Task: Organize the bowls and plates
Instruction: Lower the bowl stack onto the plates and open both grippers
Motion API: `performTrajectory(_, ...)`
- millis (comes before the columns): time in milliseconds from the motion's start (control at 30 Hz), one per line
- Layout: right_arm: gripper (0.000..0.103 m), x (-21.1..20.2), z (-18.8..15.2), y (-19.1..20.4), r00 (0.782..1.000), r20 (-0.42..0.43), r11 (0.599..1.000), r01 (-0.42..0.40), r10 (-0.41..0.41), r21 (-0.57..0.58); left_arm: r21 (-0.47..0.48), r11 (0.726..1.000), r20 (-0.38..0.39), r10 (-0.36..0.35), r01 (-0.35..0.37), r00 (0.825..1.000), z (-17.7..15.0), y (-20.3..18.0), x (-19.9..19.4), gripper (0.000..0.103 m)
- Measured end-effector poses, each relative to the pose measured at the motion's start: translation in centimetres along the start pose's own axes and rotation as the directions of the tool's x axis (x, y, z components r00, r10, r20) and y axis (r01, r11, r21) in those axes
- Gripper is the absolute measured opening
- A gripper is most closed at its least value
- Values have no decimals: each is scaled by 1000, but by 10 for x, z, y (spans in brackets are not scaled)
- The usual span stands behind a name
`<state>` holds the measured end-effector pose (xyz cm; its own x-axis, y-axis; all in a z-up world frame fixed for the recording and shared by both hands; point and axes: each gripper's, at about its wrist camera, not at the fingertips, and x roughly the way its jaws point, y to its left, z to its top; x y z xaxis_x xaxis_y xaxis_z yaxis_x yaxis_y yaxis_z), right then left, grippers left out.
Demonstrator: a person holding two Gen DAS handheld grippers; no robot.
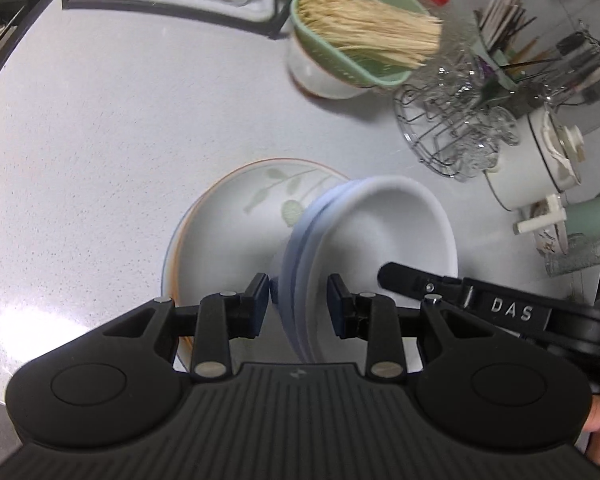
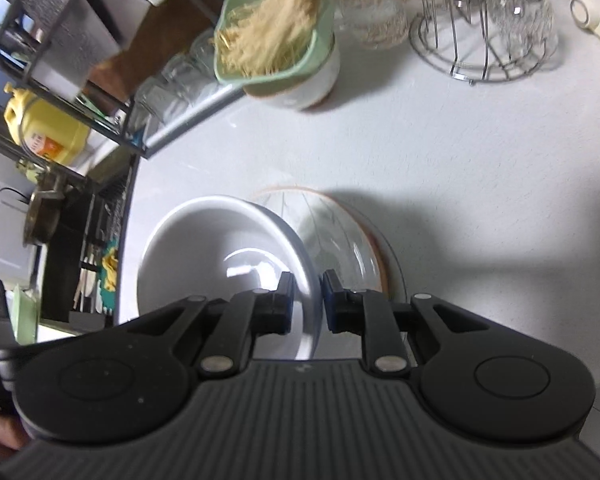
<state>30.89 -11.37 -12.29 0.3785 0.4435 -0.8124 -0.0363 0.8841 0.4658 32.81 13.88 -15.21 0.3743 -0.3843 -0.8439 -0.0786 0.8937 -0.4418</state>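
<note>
Both grippers grasp one stack of white ceramic bowls (image 1: 384,232) by opposite sides of the rim. The left gripper (image 1: 299,304) is partly closed, its pads clamped across a thick rim edge showing at least two nested layers. The right gripper (image 2: 306,300) is nearly closed, pinching the thin wall of the top bowl; it appears in the left wrist view as a black finger over the far rim.

The stack is tilted and sits over a pile of white leaf-patterned plates with orange rims (image 1: 236,224), which rests on the pale speckled surface (image 1: 120,128). Whether the bowls touch the plates cannot be determined.

Progress: plates appear gathered; the bowls are in transit and not yet set down. A white bowl carrying a green strainer of noodles (image 1: 352,36) stands apart, further back, apparently unsorted. A wire rack of glasses (image 1: 456,120) stands near it.
</note>
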Motion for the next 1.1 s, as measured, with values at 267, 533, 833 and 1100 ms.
performTrajectory(267,20,20,-3,-1,999,-33,999,22,-22,-25,28,999,-22,37,-37,999,3,3,13,35)
performTrajectory(533,32,6,-8,2,1000,12,992,26,-25,-126,33,995,7,92,-92,996,2,-7,-10,49)
performTrajectory(833,44,-49,-13,4,992,125,986,3,17,-164,93,991,101,82,-91,992,-18,-45,-67,50)
performTrajectory(1100,44,-113,-30,18,967,243,968,-18,80,-250,151,979,268,92,-136,959,-58,-88,-138,56)
